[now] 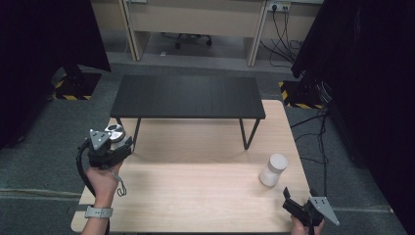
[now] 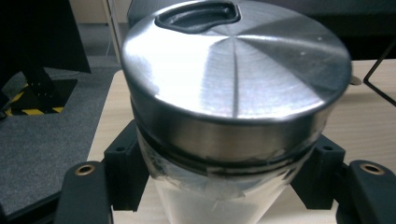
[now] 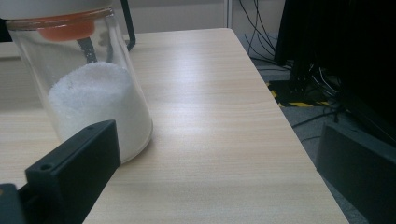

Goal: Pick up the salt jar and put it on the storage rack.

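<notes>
At the near left corner of the bench (image 1: 195, 196), the left hand-held gripper (image 1: 108, 147) clamps a steel-lidded jar (image 2: 233, 107) by its clear body just under the lid, jaws on either side, probably so it stays upright while carried. Its base is cut off in the left gripper view, so whether it rests on the wood or hangs clear is uncertain, and its contents are hard to read. Near the right edge stands a white-lidded jar (image 1: 272, 170) of white granules, apart from the right hand-held gripper (image 1: 299, 209), whose jaws look spread, one cut off. A black shelf (image 1: 188, 96) spans the far side, bare.
</notes>
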`<action>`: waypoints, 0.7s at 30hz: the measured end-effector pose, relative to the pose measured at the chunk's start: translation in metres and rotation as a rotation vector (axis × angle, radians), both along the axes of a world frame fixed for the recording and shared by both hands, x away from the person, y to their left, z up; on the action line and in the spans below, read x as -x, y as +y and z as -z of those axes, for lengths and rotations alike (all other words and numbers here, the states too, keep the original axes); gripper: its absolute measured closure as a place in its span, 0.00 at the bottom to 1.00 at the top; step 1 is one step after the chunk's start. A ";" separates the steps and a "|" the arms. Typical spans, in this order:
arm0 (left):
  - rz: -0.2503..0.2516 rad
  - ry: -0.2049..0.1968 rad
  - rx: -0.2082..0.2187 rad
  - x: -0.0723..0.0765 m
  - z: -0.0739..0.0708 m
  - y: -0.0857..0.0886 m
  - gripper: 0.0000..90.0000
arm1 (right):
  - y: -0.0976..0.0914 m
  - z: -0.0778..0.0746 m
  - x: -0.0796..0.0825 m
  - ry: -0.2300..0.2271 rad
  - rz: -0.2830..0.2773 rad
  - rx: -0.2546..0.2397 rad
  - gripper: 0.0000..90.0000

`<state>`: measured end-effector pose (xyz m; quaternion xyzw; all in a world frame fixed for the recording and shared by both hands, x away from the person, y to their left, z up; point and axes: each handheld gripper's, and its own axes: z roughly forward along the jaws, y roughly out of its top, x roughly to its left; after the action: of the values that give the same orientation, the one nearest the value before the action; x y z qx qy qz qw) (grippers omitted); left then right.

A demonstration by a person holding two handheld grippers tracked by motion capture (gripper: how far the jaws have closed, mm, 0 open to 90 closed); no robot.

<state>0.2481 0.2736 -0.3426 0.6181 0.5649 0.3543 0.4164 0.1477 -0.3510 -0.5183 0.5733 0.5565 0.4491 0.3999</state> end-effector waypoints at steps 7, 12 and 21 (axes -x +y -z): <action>0.017 -0.017 -0.013 -0.005 -0.020 -0.009 0.35 | 0.000 0.000 0.000 -0.002 -0.003 -0.001 0.00; 0.027 -0.022 -0.017 -0.010 -0.030 -0.014 0.35 | -0.001 0.000 0.000 -0.002 -0.006 0.000 0.00; 0.046 -0.037 -0.028 -0.017 -0.046 -0.022 0.35 | 0.000 -0.001 0.000 0.004 -0.007 0.003 0.00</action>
<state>0.2648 0.2517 -0.2961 0.6300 0.5375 0.3638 0.4264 0.1479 -0.3515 -0.5177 0.5716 0.5599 0.4487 0.3980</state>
